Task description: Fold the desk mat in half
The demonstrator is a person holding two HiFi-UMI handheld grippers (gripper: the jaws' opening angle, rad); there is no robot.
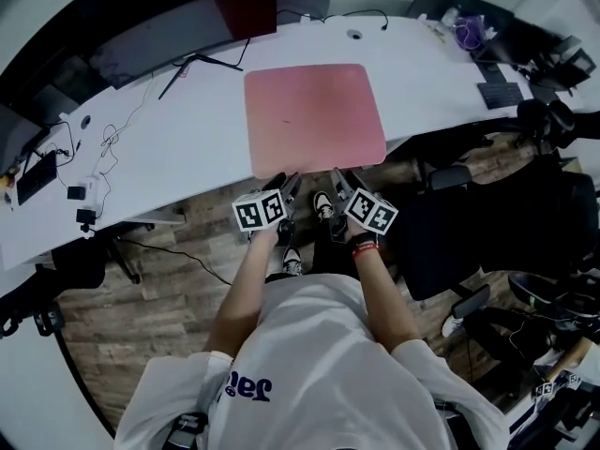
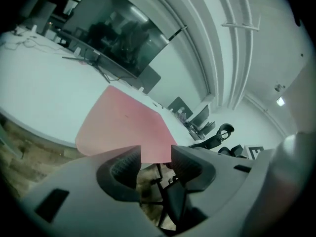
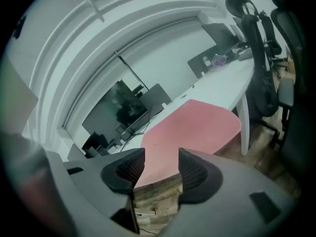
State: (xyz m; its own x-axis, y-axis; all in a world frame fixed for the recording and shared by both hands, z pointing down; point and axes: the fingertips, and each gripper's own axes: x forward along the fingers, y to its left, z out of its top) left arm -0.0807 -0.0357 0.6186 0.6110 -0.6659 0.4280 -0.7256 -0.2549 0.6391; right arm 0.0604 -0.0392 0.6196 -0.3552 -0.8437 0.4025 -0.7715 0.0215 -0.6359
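Desk mat [image 1: 314, 120]: lying flat and unfolded, pink, on the white surface [image 1: 187, 139]. Reaching the surface's near rim with its near edge and seeming to overhang it slightly. Sitting with its far left corner close to a monitor stand [image 1: 202, 64]. Fold not yet begun, judging by this.

Left tool [image 1: 284, 184] and right tool [image 1: 343, 180]: hovering side by side just near of the mat's near edge, above the wooden floor [image 1: 169, 251]. Standing open, pads apart, gripping nothing. In both gripper views, looking through the gap at the mat lying beyond the pads, not between them.

Possible trouble from here:
- Closing at unequal depths on the near edge, and so carrying it over skewed and leaving the halves misaligned.
- Pushing rather than pinching, and so sliding the mat across the smooth surface towards the stand instead of lifting it.
- Coming in too low and knocking the surface's rim.
- Catching the cables [image 1: 112, 139] at the far left while sweeping the edge over.

Containers: finding none on the surface, so reporting no contents.
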